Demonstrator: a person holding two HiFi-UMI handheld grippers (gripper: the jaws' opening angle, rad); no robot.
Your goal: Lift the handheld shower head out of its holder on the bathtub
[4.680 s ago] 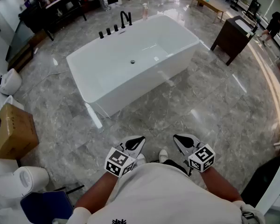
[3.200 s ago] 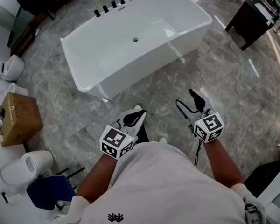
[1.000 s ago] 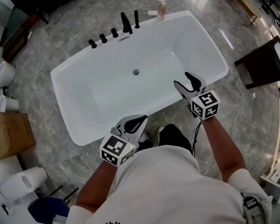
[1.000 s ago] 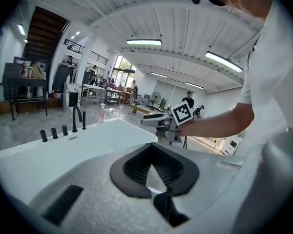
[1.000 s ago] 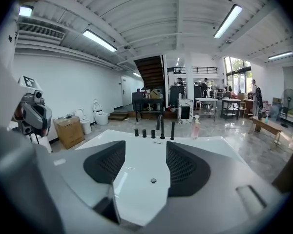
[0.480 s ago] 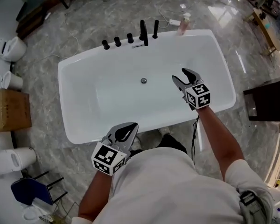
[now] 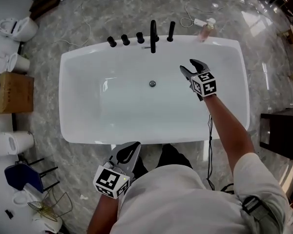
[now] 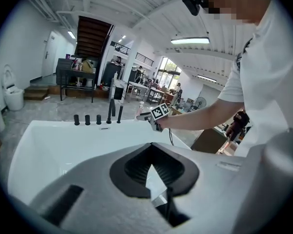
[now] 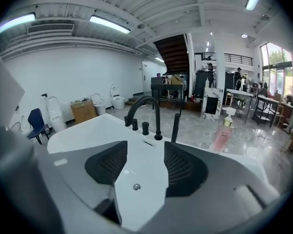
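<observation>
The white bathtub (image 7: pixel 78 57) lies across the head view. On its far rim stand a black arched spout (image 7: pixel 153 35), three black knobs (image 7: pixel 125 39) and, just right of the spout, the slim black handheld shower head (image 7: pixel 171 30), upright in its holder. My right gripper (image 7: pixel 189 66) hangs over the tub's right half, short of the fixtures; its jaws are closing with nothing between them. The right gripper view looks past that gripper (image 9: pixel 145 146) at the spout (image 9: pixel 145 106) and the shower head (image 9: pixel 176 126). My left gripper (image 7: pixel 135 145) is by the near rim, shut and empty.
A pink pump bottle (image 7: pixel 205 31) stands on the rim right of the shower head. The drain (image 7: pixel 152 84) sits mid-tub. Toilets (image 7: pixel 19 28), a cardboard box (image 7: pixel 12 91) and a blue chair (image 7: pixel 22 177) line the left; a dark cabinet (image 7: pixel 281 133) is at right.
The person has walked up to the tub. My right gripper has reached out over the basin toward the far-rim fixtures. My left gripper has stayed low near the near rim.
</observation>
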